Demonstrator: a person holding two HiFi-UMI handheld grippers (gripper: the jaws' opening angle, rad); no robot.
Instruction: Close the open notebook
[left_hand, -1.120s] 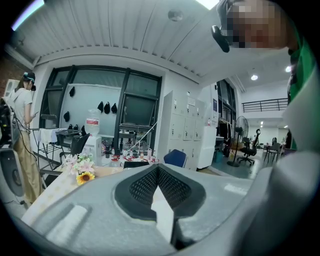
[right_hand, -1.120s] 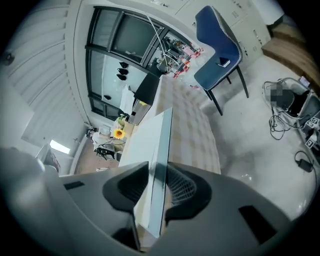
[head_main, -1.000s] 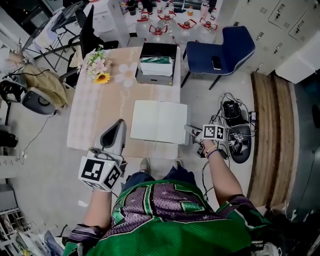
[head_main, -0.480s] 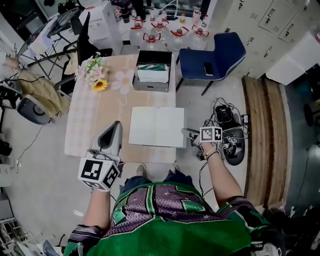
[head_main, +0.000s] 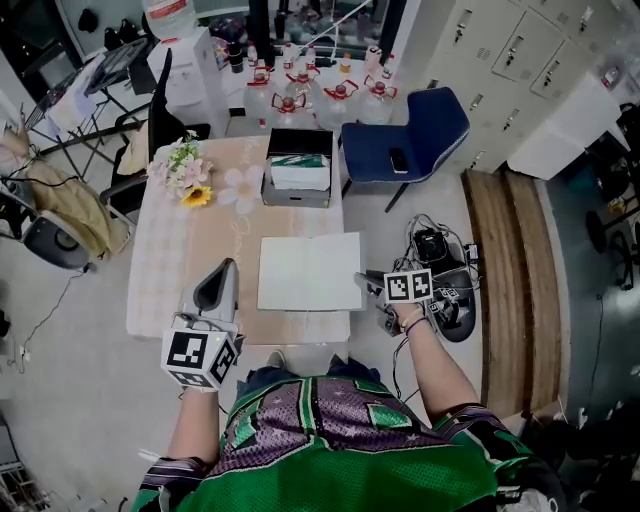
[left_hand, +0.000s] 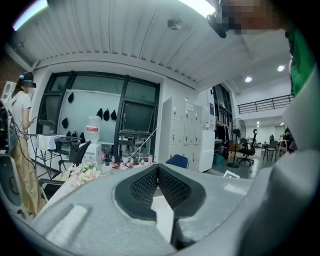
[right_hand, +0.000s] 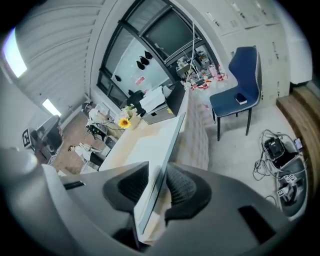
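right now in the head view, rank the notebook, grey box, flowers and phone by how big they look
Largest to smallest:
1. notebook
2. grey box
3. flowers, not far off the box
4. phone, clearly smallest

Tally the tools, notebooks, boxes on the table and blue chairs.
Tools: 2 (left tool, right tool)
Notebook: 1
Box: 1
Blue chair: 1
Total: 5

Office-lab workspace, wall of white lockers (head_main: 520, 55), water-cooler jugs (head_main: 292, 102), swivel chairs (left_hand: 246, 150), pedestal fan (left_hand: 239, 126), loose floor cables (head_main: 430, 228)
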